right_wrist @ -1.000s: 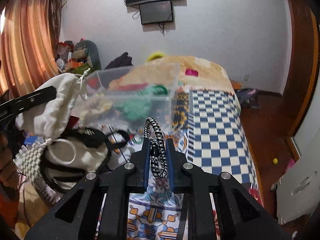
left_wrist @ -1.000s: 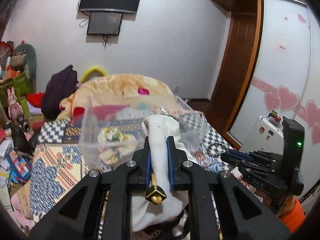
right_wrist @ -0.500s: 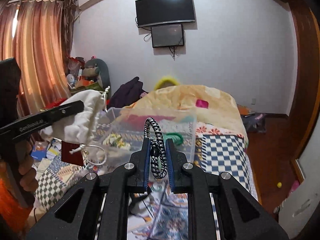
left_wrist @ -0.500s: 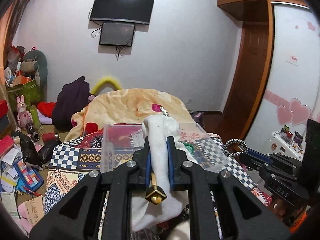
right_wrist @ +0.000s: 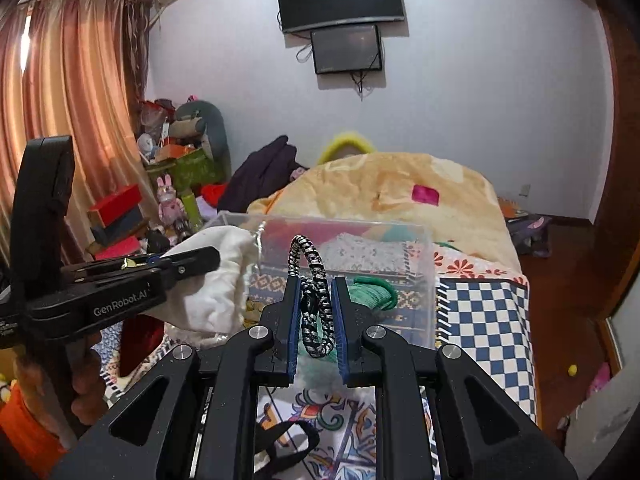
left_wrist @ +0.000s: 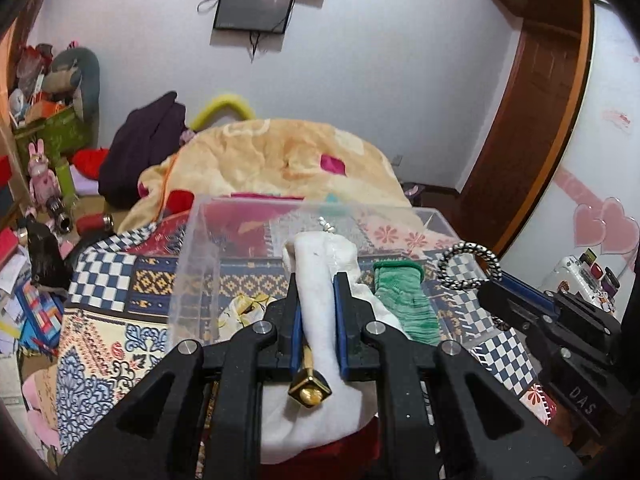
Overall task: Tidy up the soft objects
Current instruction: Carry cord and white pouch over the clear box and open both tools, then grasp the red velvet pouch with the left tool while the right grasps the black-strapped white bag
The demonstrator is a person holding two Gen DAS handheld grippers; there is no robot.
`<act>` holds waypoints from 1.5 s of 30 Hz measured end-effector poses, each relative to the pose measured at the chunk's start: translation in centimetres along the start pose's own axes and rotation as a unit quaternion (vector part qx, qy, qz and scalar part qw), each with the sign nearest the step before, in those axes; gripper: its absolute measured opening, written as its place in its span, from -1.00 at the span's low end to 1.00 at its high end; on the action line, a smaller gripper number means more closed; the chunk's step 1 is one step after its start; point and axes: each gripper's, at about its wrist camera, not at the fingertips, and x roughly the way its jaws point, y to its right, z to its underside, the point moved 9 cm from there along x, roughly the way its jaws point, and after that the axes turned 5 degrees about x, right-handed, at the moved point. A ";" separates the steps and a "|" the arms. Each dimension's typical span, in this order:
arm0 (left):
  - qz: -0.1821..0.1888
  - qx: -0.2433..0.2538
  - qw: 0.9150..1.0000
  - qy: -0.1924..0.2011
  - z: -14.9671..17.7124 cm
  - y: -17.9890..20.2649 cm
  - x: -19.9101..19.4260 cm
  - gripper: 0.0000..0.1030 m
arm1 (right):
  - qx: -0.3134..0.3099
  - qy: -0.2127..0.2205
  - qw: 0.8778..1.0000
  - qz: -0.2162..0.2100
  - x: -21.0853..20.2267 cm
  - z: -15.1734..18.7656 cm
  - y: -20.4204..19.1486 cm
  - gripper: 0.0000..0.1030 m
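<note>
white cloth pouch [left_wrist: 320, 276] is pinched in the left tongs [left_wrist: 317, 312], both fingers clamped on its neck, and a gold bead [left_wrist: 308, 387] on its cord hangs just under the jaws. right tongs [right_wrist: 315, 312] are clenched on one black and white braided cord loop [right_wrist: 314, 276], standing upright between the blue pads.

counting stuff: two tongs, one pouch, one braided loop, one clear plastic bin [left_wrist: 192, 264] sitting on the patterned bedspread [left_wrist: 104, 336]. inside the bin i can make out one green knit piece [left_wrist: 404, 304] and one yellowish floral thing [left_wrist: 240, 312] near the front wall. can't tell if there's more under them.

both held things are up in the air on the near side of the bin, about level with its rim, pouch on the left and loop on the right, apart from each other. in the right view the pouch [right_wrist: 216, 276] sits just beside the bin's left front corner.

room to move: bin top is open, and the back half of it looks mostly bare. behind it one big peach blanket [right_wrist: 400, 192] is heaped up. right of the bin there's a stretch of blue checkered cover [right_wrist: 488, 320] running to the bed edge, then bare floor. left side of the bed is crowded with boxes and toys.
</note>
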 end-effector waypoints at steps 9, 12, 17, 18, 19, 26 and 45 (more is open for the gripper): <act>-0.008 0.010 1.000 -0.016 0.8 0.3 0.4 -0.23 | 0.006 -0.051 0.999 -0.007 3.2 1.0 0.3 -0.73; -0.010 0.015 1.000 -0.013 0.8 0.4 0.3 -0.02 | 0.011 -0.065 0.998 -0.007 3.9 1.4 0.6 -0.69; -0.003 0.016 1.000 -0.008 0.7 0.3 -0.4 0.02 | 0.006 -0.076 0.997 -0.001 3.8 1.9 0.8 -0.61; -0.002 0.016 1.000 -0.008 0.7 0.2 -0.6 0.02 | 0.005 -0.075 0.997 0.002 3.7 1.8 0.8 -0.54; 0.000 0.018 1.000 -0.008 0.7 0.2 -0.8 0.02 | 0.002 -0.073 0.997 0.007 3.4 1.7 0.8 -0.48; -0.002 0.042 0.999 0.014 0.7 0.5 -3.6 0.25 | -0.013 -0.032 0.999 0.033 1.0 0.3 1.0 0.36; -0.034 0.077 0.996 0.001 7.4 -2.0 -7.5 0.73 | -0.019 -0.023 1.000 -0.005 -3.3 4.6 -1.2 0.83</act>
